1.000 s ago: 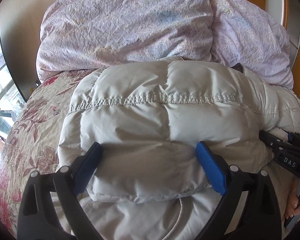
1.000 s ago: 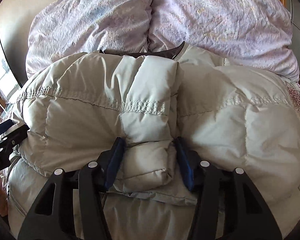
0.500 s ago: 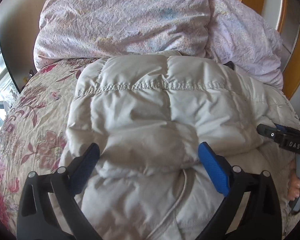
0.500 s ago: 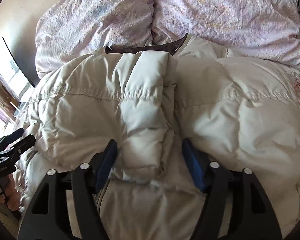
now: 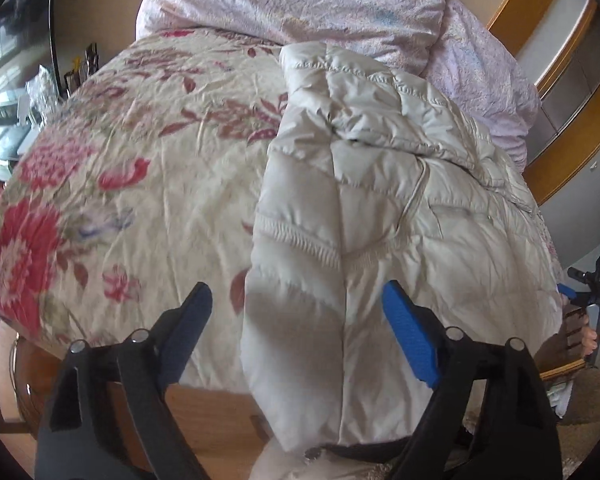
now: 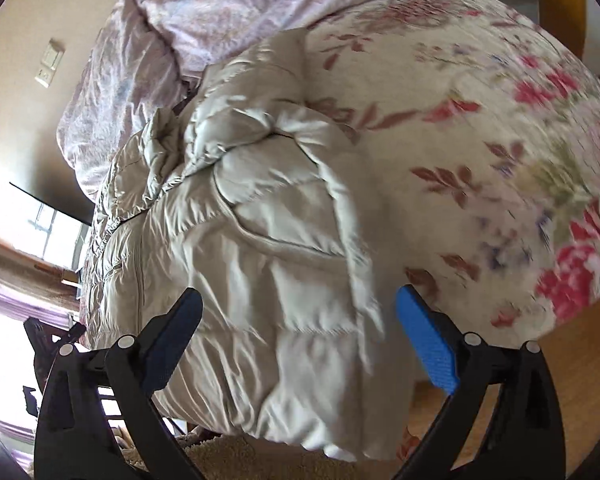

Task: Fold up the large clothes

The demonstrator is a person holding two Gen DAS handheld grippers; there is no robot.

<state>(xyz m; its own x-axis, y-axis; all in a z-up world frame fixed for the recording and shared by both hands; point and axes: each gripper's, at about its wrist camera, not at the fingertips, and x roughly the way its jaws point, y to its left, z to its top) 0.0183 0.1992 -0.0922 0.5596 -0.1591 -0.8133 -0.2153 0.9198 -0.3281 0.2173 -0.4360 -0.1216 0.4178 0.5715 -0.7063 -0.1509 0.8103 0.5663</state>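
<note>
Now that both grippers have let go and pulled back, the left gripper (image 5: 296, 330) and right gripper (image 6: 298, 332) hang wide open over the folded puffer jacket (image 5: 380, 208) (bedspread (image 5: 148, 168) at nine o'clock), suggesting this fold is done

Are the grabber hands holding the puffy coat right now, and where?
No. The left gripper and the right gripper are both open, with the puffy coat lying loose on the bed.
</note>
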